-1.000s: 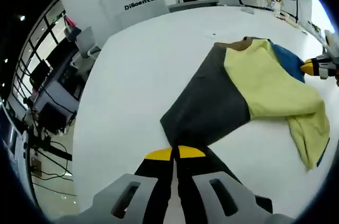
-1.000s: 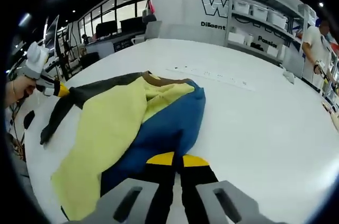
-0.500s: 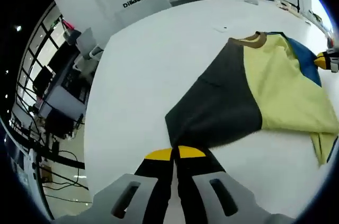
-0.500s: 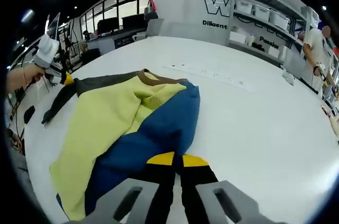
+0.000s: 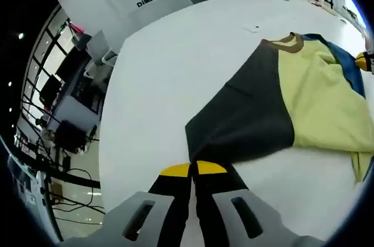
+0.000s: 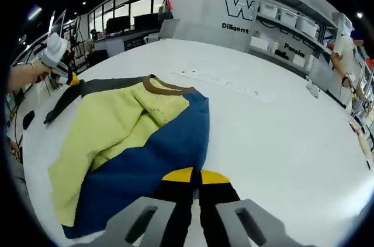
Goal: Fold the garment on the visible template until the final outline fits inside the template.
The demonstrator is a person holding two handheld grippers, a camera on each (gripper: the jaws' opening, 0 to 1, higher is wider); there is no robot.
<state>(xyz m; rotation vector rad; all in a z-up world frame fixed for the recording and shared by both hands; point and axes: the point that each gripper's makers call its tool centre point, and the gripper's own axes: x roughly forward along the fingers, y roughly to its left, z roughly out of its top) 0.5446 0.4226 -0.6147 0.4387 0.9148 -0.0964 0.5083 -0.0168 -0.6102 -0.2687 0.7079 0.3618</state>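
A colour-block shirt lies on the white table (image 5: 158, 83): dark grey sleeve (image 5: 245, 112), yellow body (image 5: 318, 101), brown collar (image 5: 289, 39). My left gripper (image 5: 193, 169) is shut on the cuff end of the grey sleeve. In the right gripper view the blue sleeve (image 6: 158, 156) runs down to my right gripper (image 6: 196, 174), which is shut on its end. The yellow body (image 6: 111, 127) and collar (image 6: 163, 87) lie spread to the left. At the far left the left gripper (image 6: 65, 76), held by a hand (image 6: 23, 75), holds the grey sleeve (image 6: 93, 87). The right gripper's yellow tip (image 5: 367, 60) shows at the right edge.
A row of small marks (image 6: 219, 82) crosses the table beyond the collar. Shelves with bins (image 6: 286, 19) stand behind, and a person (image 6: 345, 54) is at the far right. Past the table's left edge are desks and chairs (image 5: 87, 54).
The two grippers have drawn apart with the sleeves in them. The shirt has spread wider and flatter, and the yellow fold over the blue side has opened out.
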